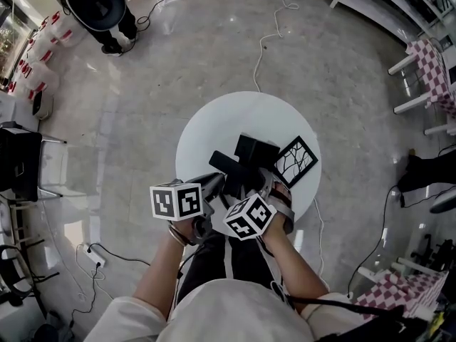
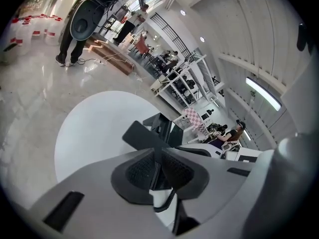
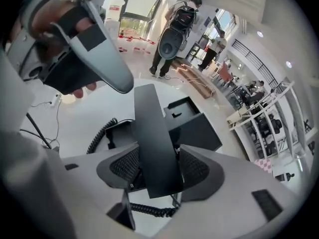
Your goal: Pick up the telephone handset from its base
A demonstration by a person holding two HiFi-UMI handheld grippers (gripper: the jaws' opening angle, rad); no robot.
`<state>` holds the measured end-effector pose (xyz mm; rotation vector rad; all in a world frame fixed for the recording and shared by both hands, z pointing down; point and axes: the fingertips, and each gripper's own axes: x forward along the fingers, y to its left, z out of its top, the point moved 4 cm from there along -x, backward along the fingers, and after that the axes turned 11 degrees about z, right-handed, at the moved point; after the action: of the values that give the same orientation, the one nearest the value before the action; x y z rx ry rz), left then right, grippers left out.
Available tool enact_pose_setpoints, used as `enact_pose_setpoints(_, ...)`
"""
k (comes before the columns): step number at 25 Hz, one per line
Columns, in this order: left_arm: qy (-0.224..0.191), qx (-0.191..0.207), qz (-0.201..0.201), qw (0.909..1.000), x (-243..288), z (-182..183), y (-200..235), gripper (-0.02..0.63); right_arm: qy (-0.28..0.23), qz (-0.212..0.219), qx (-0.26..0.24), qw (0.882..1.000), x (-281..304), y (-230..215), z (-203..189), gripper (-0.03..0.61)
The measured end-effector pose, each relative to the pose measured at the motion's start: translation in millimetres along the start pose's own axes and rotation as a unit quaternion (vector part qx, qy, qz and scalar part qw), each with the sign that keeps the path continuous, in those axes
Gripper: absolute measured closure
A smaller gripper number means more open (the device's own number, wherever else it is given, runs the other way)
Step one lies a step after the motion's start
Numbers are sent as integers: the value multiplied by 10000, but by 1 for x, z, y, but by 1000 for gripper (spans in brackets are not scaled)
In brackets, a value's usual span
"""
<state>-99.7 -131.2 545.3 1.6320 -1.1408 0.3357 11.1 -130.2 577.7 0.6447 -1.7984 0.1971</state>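
A round white table [image 1: 214, 120] is seen from above on a pale polished floor, and the black telephone base [image 1: 256, 150] stands on its near right part. Just to the right of the base, a black-framed card [image 1: 296, 161] with a branching pattern is laid flat on the table.

The telephone handset [image 1: 226, 164] is found at the left near side of the base, as a flat black bar pointing away to the far left. In the right gripper view it is seen raised in front of the base [image 3: 192, 126], whose cradle is uncovered. Whether it touches the base at any place cannot be told.

The right gripper [image 3: 155, 168] is clenched on the handset [image 3: 152, 138]: the bar is held between both ribbed pads, near its lower end. The left gripper [image 2: 158, 166] is brought in from the left. Its pads are pressed nearly together, and a thin edge of the handset [image 2: 142, 135] appears to be pinched in the narrow slit between them.

A coiled cord [image 3: 102, 133] is seen running from the left side of the base, and it hangs under the jaws of both grippers.

On the floor, far to the left, a person [image 1: 107, 6] in dark clothes is standing, and a pale cable [image 1: 267, 41] is laid beyond the table.
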Motion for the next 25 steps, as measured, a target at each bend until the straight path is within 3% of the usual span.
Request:
enact_pose_setpoints(7, -61, -124, 65, 9999, -8, 4, 18, 560, 109, 301, -143, 9994, 4, 5, 7, 336)
enact_pose_setpoints(11, -126, -158, 119, 9997, -14, 9, 26, 560, -338, 460, 452, 9973, -6, -4, 6, 342)
enact_pose_setpoints(15, -172, -143, 120, 9997, -17, 15, 28, 561, -674, 772, 1214, 9873, -17, -7, 2, 344)
enact_pose_setpoints(21, -195, -23, 15, 9998, -15, 19, 13, 561, -1220, 1161, 2146, 9621, -33, -5, -4, 345)
enact_pose_setpoints(23, -195, 26, 3, 9998, -15, 20, 9, 561, -1486, 1319, 2630, 9441, -38, -10, -6, 347)
enact_pose_setpoints(25, -203, 71, 13, 9998, -16, 21, 6, 561, -1734, 1553, 3207, 9181, -43, -15, -9, 347)
